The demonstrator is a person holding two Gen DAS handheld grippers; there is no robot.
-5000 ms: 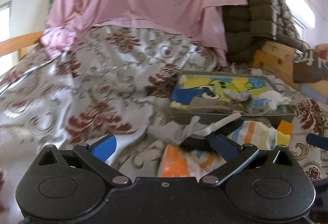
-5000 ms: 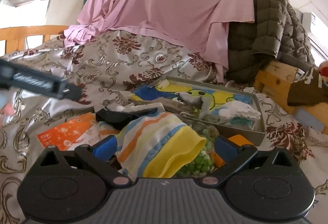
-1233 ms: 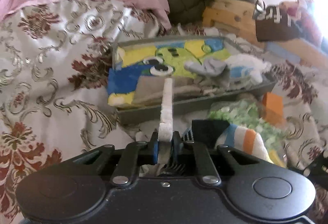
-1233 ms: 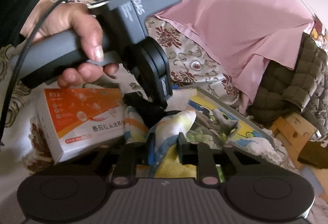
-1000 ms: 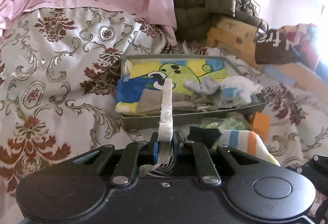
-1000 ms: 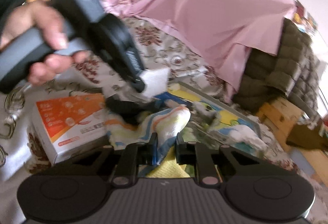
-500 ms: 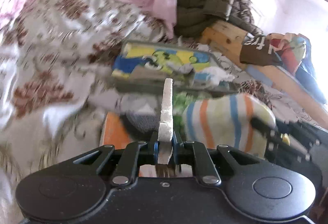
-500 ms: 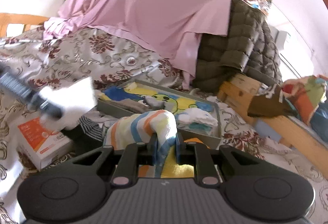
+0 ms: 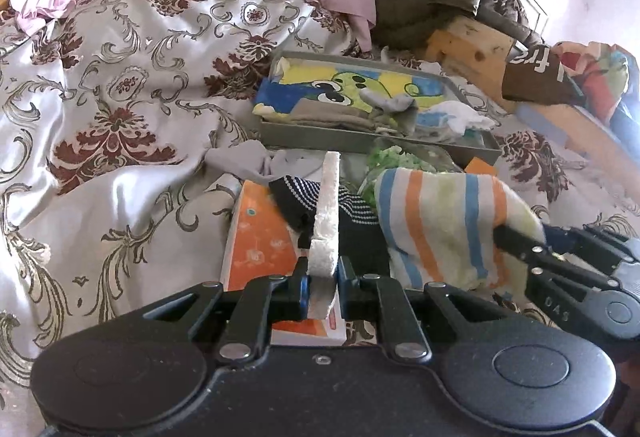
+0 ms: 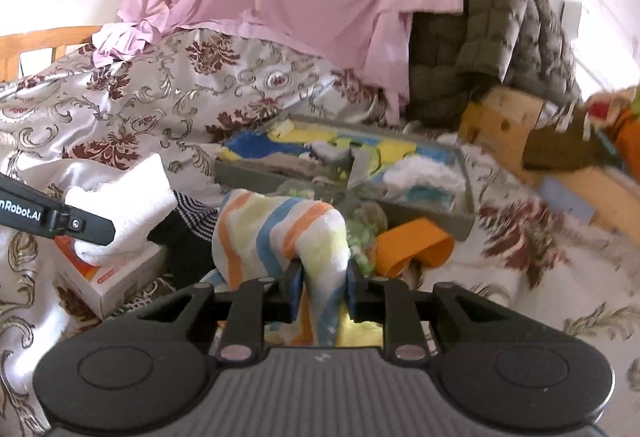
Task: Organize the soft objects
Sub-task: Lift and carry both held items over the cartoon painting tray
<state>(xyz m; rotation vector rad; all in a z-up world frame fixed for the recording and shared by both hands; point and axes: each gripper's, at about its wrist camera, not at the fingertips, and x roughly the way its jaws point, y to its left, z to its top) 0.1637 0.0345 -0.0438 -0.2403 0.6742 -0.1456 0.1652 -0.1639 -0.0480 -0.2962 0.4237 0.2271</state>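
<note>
Two folded cloths [image 9: 327, 221] [image 10: 280, 237], orange box [image 9: 260, 237], tray [image 9: 360, 135]

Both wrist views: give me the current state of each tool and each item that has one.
left tool: shut on the white towel, held on edge.
right tool: jaws just opening, striped towel between them, pads touching it.
grey tray: on the bedspread, holding cloths.
orange box: lying flat under a dark striped garment.
orange band: loose beside the tray.
</note>
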